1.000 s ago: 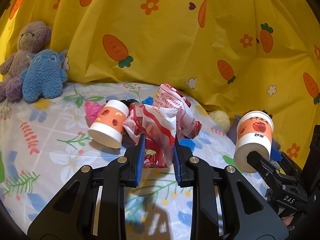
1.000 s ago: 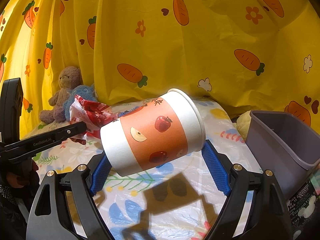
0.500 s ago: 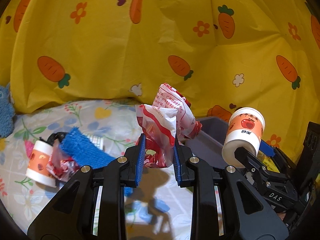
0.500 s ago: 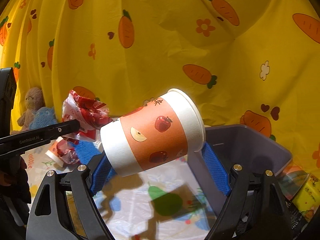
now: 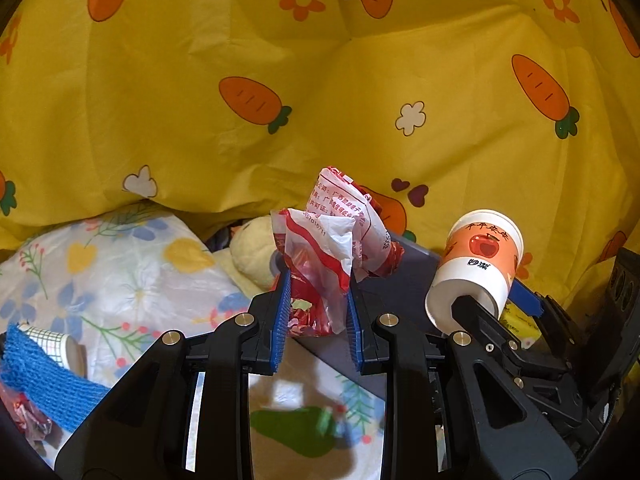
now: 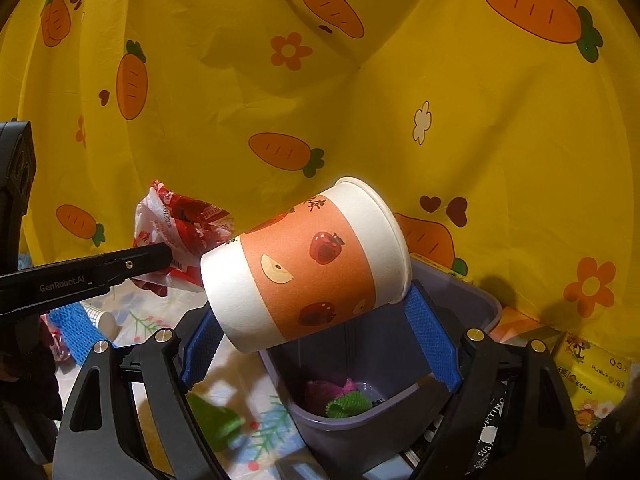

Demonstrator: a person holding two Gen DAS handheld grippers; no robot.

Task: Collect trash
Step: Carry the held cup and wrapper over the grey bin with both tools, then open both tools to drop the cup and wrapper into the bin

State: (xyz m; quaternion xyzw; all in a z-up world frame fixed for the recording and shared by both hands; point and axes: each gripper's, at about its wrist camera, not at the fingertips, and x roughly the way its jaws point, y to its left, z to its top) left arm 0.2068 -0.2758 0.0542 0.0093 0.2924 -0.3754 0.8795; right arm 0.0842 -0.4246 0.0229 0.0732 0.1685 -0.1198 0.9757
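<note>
My left gripper (image 5: 316,312) is shut on a crumpled red and white plastic wrapper (image 5: 324,264), which sticks up between its blue pads. In the right wrist view that wrapper (image 6: 176,228) shows at the tip of the left finger. My right gripper (image 6: 316,332) is shut on an orange and white paper cup with apple prints (image 6: 308,264), held on its side. The cup hangs over a grey-purple bin (image 6: 472,304) that holds a few bits of pink and green trash. In the left wrist view the cup (image 5: 476,264) is at the right, above the bin (image 5: 416,256).
A floral sheet (image 5: 120,264) covers the surface. On it at the left lie a blue knitted cloth (image 5: 44,380) and a checked paper cup (image 5: 60,348). A yellow carrot-print curtain (image 6: 360,100) fills the background. A yellow tissue pack (image 6: 596,376) sits right of the bin.
Both grippers have swung to the right with their loads. The plush toys and the cup on the sheet left the view, and the bin now lies under the right gripper.
</note>
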